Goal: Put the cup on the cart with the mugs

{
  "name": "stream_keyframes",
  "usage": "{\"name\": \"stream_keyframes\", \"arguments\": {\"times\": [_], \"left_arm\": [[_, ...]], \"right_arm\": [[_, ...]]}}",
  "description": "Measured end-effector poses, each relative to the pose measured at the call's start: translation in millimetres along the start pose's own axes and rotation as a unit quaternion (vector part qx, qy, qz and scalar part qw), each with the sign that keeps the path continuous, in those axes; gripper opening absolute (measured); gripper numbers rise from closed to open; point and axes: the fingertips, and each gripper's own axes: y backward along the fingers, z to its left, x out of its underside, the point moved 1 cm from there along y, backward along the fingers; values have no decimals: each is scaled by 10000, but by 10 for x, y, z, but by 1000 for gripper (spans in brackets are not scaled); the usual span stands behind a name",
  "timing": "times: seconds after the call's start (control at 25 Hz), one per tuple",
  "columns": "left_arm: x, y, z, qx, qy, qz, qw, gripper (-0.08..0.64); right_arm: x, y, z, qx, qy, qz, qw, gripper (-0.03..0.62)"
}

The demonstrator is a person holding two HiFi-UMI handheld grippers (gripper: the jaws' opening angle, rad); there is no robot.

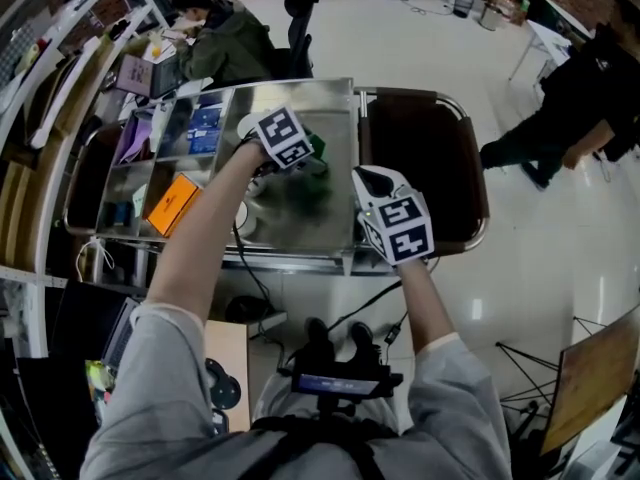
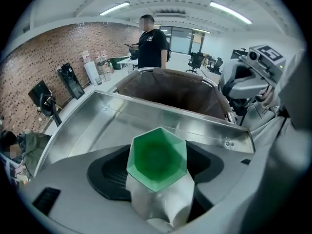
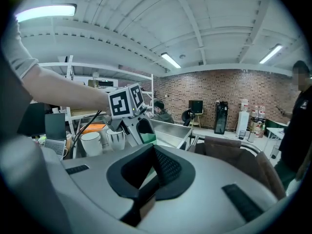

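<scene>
The left claw (image 2: 159, 173) is clamped on the white, green-lined cup (image 2: 157, 156), which sits between its pads above the steel cart (image 2: 117, 118); the right claw (image 3: 152, 172) is closed and empty.

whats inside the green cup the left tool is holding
Nothing shows: the cup's green inside looks empty down to its floor. Its white outer base is covered by the left tool, which is shut on it.
</scene>
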Motion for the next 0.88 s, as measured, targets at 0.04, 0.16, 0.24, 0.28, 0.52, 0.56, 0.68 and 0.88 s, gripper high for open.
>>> {"name": "stream_keyframes", "arguments": {"times": [0.04,0.16,0.24,0.28,0.52,0.56,0.68,0.88], "left_arm": [[12,-18,-5,3,11,18,10000,334],[23,-54,-5,-15,54,-32,10000,334],[19,-60,7,-58,94,-117,9999,335],[20,-61,13,-93,101,-147,9998,337],[15,-21,31,-329,76,-313,9989,429],[2,6,32,-368,68,-346,9987,430],[-27,103,32,-552,68,-402,9976,430],[-100,448,21,-1138,225,-861,9895,430]], "right_arm": [[4,-1,1,-14,-1,7,10000,8],[18,-8,-3,-46,15,29,10000,8],[27,-18,-9,-56,31,32,10000,8],[28,-24,-8,-63,39,27,10000,8],[25,-18,16,-113,-10,28,9999,8],[31,-17,7,-110,-11,30,9999,8],[68,7,-19,-111,2,51,9999,8],[82,101,-12,-184,22,4,9998,8]]}}
